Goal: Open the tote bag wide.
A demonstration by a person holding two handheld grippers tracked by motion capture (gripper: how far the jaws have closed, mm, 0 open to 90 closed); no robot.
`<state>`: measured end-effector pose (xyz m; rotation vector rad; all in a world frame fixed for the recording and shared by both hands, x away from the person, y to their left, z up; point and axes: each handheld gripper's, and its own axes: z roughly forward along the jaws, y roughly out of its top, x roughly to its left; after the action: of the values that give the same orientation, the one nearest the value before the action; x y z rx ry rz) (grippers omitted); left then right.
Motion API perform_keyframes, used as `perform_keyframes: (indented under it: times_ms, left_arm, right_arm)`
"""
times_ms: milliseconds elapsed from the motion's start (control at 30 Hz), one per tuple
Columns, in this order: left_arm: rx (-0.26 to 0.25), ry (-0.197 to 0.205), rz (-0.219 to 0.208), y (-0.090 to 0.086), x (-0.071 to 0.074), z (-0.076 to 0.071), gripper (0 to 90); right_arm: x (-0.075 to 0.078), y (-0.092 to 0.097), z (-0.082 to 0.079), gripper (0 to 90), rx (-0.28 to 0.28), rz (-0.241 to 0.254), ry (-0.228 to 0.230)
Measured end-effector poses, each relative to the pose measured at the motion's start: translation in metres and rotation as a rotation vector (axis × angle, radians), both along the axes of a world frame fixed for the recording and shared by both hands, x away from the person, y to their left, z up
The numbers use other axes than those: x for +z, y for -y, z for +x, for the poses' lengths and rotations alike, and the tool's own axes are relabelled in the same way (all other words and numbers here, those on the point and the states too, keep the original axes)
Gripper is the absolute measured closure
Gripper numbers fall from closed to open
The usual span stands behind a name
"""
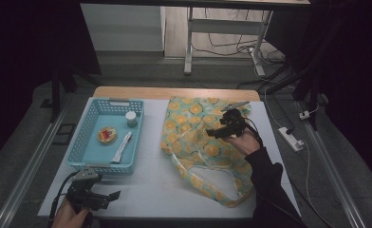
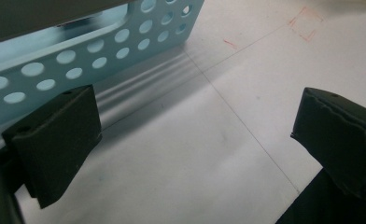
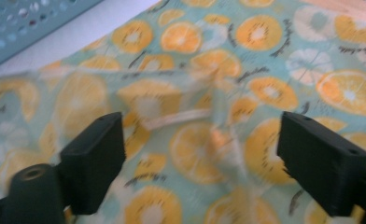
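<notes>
White tabletop (image 1: 151, 185) under a dark surround, wooden edge along the far side; desk legs and cables on the floor at the top of the high view.

Item 1: light blue perforated basket (image 1: 82, 142), left of centre in the high view. Contents: a small white-capped jar (image 1: 131, 118) at the upper right of the basket, a round yellow container with red middle (image 1: 107, 135) near its centre, a white sachet (image 1: 122, 147) lying slantwise along its right wall. Its holed wall fills the upper left of the left gripper view (image 2: 97, 44).

Item 2: cloth bag printed with orange slices on teal (image 1: 193, 137), crumpled flat, centre to right of the high view, handle loop trailing toward the lower right. Close up in the right gripper view (image 3: 209, 93), somewhat blurred.

Item 3: left gripper (image 1: 115, 194), lower left of the high view, just below the basket, held low over bare table. Jaws spread wide, nothing between them.

Item 4: right gripper (image 1: 211, 133), right of centre, held over the bag's upper part. Jaws spread apart, cloth beneath them, none pinched.

Item 5: white power strip (image 1: 291, 138) on the floor, right of the table.
</notes>
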<state>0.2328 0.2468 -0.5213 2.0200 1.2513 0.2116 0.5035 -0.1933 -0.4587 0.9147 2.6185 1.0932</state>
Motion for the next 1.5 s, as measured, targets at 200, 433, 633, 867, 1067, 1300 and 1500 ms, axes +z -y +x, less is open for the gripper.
perform_keyframes:
  times_ms: [200, 433, 633, 867, 1067, 1300, 1500]
  left_arm:
    - [0.000, 0.001, 0.001, 0.000, 0.000, 0.000, 1.1]
    - [0.000, 0.001, 0.003, 0.001, 0.000, 0.000, 1.1]
    - [0.000, 0.002, 0.002, 0.001, 0.000, 0.000, 1.0]
    - [0.000, 0.003, 0.003, 0.001, 0.000, 0.000, 1.0]
    - [-0.001, 0.000, 0.006, 0.001, 0.000, 0.000, 1.1]
    - [-0.001, -0.002, 0.006, 0.001, 0.000, 0.000, 1.1]
    - [-0.001, -0.003, 0.006, 0.001, 0.000, 0.000, 1.1]
  right_arm:
    - [-0.002, -0.002, -0.032, 2.8, 0.045, -0.035, 0.007]
    - [-0.013, -0.006, -0.060, 0.0, 0.080, -0.058, -0.006]
    - [-0.035, -0.009, -0.073, 4.7, 0.102, -0.122, 0.003]
    - [-0.051, -0.009, -0.077, 27.2, 0.147, -0.138, -0.012]
    - [-0.054, -0.010, -0.081, 58.5, 0.204, -0.159, -0.017]
    - [-0.046, -0.011, -0.082, 86.9, 0.210, -0.149, 0.035]
    - [-0.044, -0.009, -0.076, 86.8, 0.161, -0.148, 0.051]
